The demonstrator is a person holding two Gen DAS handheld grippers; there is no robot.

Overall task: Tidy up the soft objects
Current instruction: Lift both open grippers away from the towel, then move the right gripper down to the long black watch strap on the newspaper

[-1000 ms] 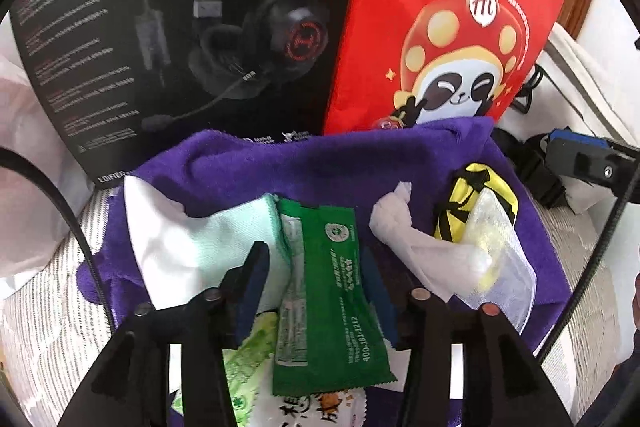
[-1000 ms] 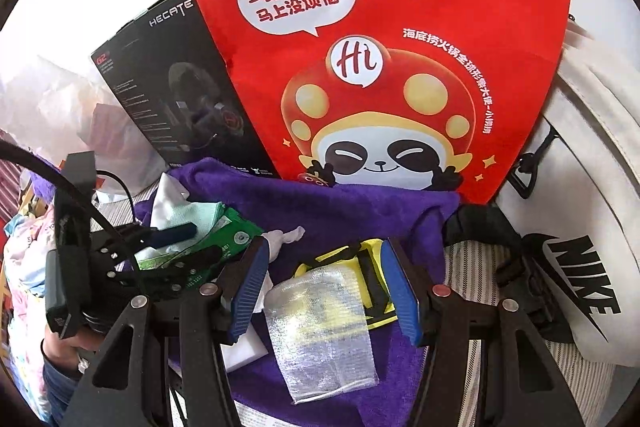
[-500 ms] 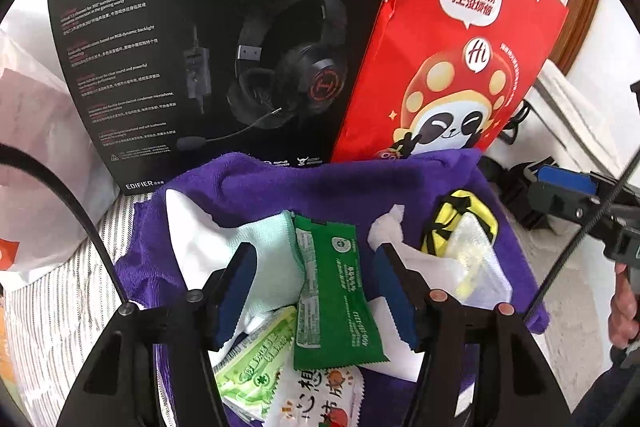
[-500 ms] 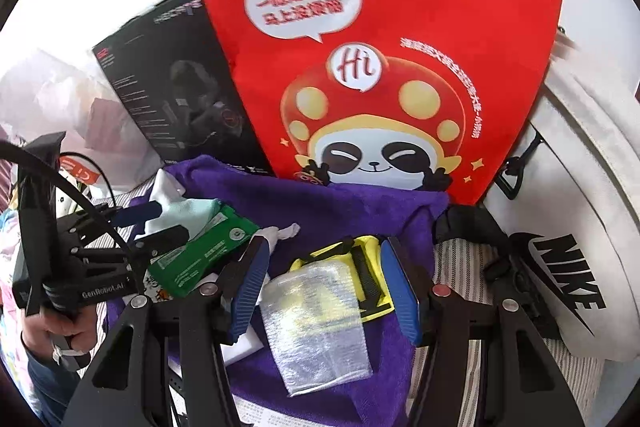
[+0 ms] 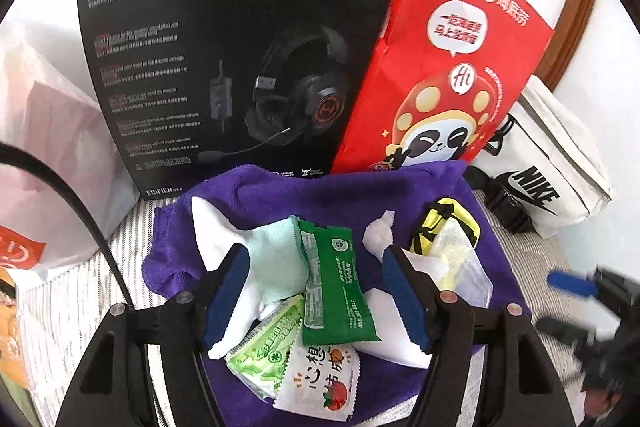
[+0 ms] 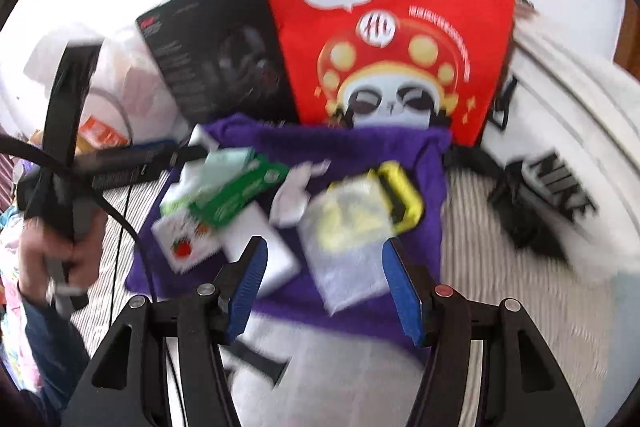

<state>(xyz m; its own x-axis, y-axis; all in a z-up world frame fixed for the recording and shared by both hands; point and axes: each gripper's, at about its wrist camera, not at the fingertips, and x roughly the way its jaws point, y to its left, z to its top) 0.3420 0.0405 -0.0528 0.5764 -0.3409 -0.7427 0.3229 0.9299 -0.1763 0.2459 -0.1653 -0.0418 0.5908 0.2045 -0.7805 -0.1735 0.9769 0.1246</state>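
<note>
Between picks: left hand-held gripper [image 5: 316, 291] and right hand-held gripper [image 6: 324, 287] both agape, empty. Next, likely close on green packet [image 5: 334, 287] at 12 o'clock on purple towel [image 5: 280, 195].

Fuzzy purple cloth [image 5: 304, 195] — glossy green packet [image 5: 334, 287]

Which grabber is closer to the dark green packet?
Left. The left gripper has its open fingers on either side of the dark green packet. The right gripper sits off to the packet's right, over the clear bag.

Open left tool [image 5: 316, 301] over green packet [image 5: 336, 291]
</note>
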